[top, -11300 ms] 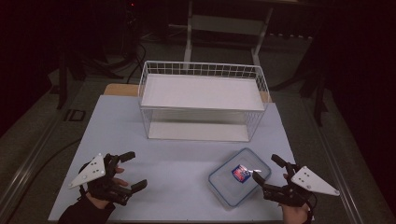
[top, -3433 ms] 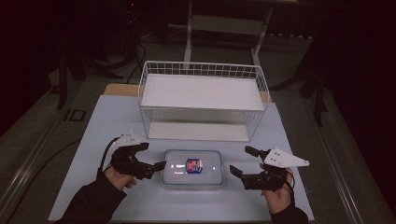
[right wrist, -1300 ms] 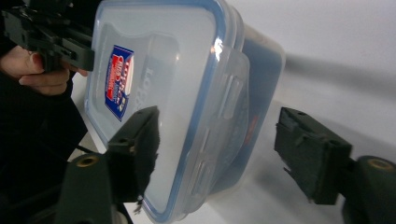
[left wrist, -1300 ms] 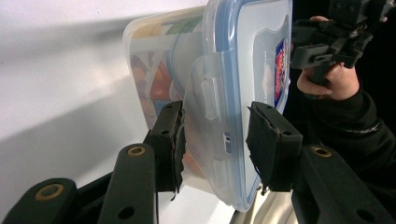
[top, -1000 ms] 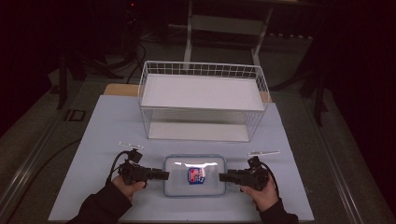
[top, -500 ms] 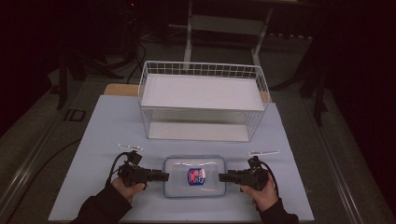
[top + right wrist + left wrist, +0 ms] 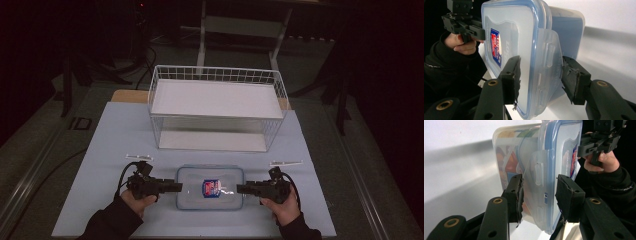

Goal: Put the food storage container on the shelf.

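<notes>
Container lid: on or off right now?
On. The lid sits flush over the container, and the end latch lies folded down.

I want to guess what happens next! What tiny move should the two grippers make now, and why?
Probably close both sets of jaws. The left gripper and right gripper each straddle an end latch of the clear plastic box with the blue-rimmed lid, jaws open with gaps on both sides, so neither grips it yet.

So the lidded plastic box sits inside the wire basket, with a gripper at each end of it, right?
Not quite: the high view shows the plastic box on the table in front of the wire basket, not inside it. The left gripper and right gripper are indeed at its two ends.
</notes>
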A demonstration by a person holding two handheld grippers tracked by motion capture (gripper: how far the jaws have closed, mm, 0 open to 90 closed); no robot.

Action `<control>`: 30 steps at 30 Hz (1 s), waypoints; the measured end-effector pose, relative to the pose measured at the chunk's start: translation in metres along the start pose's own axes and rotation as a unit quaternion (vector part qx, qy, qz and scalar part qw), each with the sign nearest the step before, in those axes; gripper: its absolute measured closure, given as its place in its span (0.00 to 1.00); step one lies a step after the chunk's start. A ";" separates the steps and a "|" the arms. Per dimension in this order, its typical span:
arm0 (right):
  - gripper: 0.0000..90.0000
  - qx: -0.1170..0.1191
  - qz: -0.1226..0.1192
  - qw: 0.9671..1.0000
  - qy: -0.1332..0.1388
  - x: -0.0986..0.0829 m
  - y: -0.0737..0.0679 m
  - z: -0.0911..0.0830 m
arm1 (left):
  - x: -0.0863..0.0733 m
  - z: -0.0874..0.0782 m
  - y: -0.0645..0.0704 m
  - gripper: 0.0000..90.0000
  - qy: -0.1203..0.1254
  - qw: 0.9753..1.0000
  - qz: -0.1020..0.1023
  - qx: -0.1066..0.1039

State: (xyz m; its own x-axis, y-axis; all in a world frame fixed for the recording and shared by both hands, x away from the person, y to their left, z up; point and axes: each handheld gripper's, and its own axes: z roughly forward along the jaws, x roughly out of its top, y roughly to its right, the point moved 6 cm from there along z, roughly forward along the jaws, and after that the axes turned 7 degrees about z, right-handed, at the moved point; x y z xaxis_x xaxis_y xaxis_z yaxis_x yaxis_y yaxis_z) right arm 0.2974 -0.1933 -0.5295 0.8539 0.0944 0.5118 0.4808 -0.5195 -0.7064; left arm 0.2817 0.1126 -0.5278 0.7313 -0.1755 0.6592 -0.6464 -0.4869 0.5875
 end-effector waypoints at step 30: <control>0.57 -0.025 -0.035 0.995 0.086 0.071 0.029 -0.024 | 0.070 0.035 -0.025 0.63 0.068 0.996 0.049 0.026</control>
State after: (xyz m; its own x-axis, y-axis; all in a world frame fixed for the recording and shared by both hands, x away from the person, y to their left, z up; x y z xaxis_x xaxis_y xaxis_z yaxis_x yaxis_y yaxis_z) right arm 0.3672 -0.2221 -0.5022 0.7698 -0.0127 0.6381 0.5241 -0.5580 -0.6434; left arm 0.3569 0.0827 -0.5132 0.6257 -0.1084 0.7725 -0.6991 -0.5172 0.4937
